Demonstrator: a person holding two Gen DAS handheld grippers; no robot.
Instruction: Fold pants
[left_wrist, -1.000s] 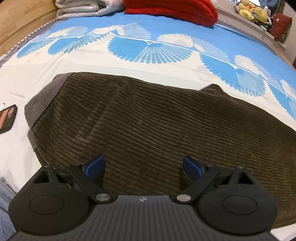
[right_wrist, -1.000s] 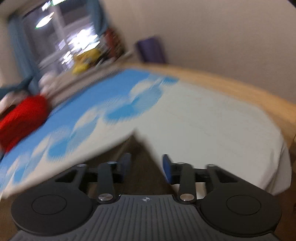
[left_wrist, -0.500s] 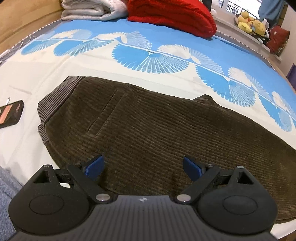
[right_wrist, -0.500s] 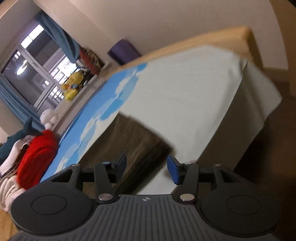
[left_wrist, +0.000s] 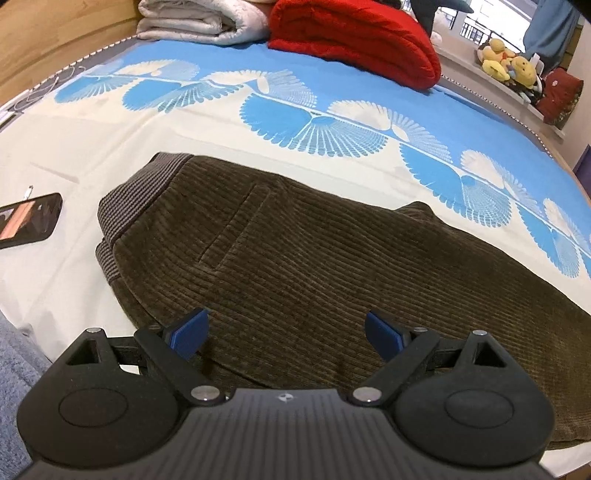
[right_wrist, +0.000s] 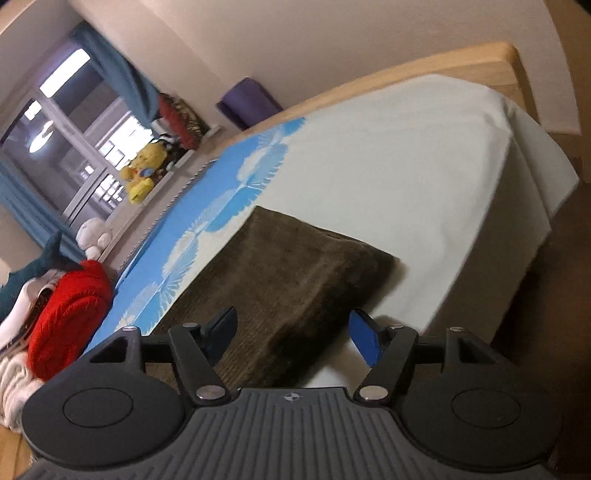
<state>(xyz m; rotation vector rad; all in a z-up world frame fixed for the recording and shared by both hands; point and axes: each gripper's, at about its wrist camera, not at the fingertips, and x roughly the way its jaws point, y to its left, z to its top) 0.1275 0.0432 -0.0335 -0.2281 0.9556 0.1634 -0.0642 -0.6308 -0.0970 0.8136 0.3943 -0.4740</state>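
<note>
Dark brown corduroy pants (left_wrist: 314, 258) lie flat on the bed, ribbed waistband (left_wrist: 125, 199) at the left, legs running off to the right. My left gripper (left_wrist: 286, 334) is open and empty, above the near edge of the seat. In the right wrist view the leg end of the pants (right_wrist: 295, 273) lies on the white sheet. My right gripper (right_wrist: 293, 338) is open and empty, just above the leg's near edge.
The bed sheet (left_wrist: 92, 140) is white with blue fan prints. A phone (left_wrist: 27, 221) lies left of the waistband. A red blanket (left_wrist: 354, 37) and a white folded blanket (left_wrist: 199, 18) lie at the far side. The bed's corner (right_wrist: 532, 155) drops off right of the leg end.
My left gripper has pulled back and up, so more of the waistband shows. My right gripper has swung onto the leg end and opened wider.
</note>
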